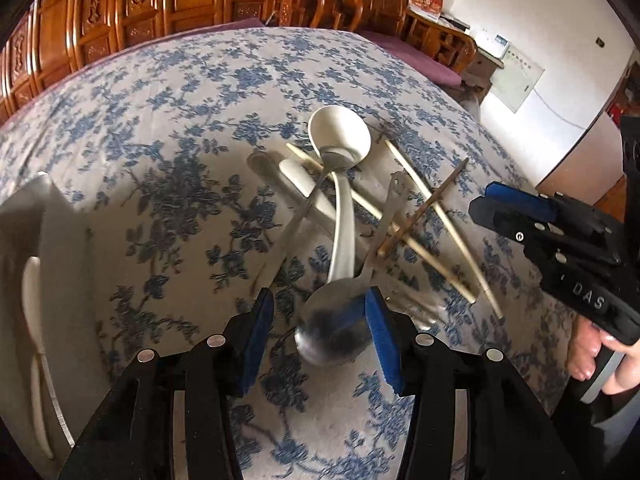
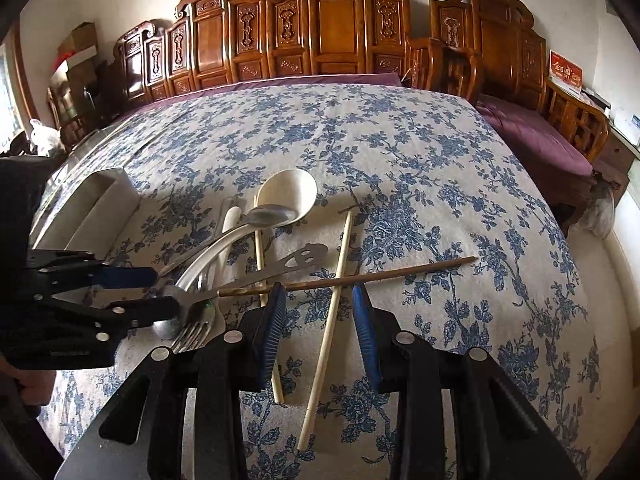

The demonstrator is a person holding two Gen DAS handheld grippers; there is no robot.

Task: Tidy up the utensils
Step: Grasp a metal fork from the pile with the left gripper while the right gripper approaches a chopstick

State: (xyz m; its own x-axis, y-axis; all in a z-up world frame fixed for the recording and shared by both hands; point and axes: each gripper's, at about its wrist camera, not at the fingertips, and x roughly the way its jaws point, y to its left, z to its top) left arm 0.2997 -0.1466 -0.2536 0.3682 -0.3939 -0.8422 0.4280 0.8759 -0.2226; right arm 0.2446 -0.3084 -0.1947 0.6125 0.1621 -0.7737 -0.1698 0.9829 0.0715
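Across the blue-flowered table (image 2: pixel 400 152), a white tray (image 2: pixel 100 204) sits at its left edge. Your left gripper (image 1: pixel 320 328) straddles the steel spoon (image 1: pixel 332 332), jaws apart; your right gripper (image 2: pixel 320 332) hangs open above a pale chopstick (image 2: pixel 328 336).

Home living room. Before me: tabletop under blue-flowered cloth (image 2: pixel 400 152); carved wooden bench backs (image 2: pixel 340 24) across top of frame; purple seat cushion (image 2: pixel 532 132) at right.
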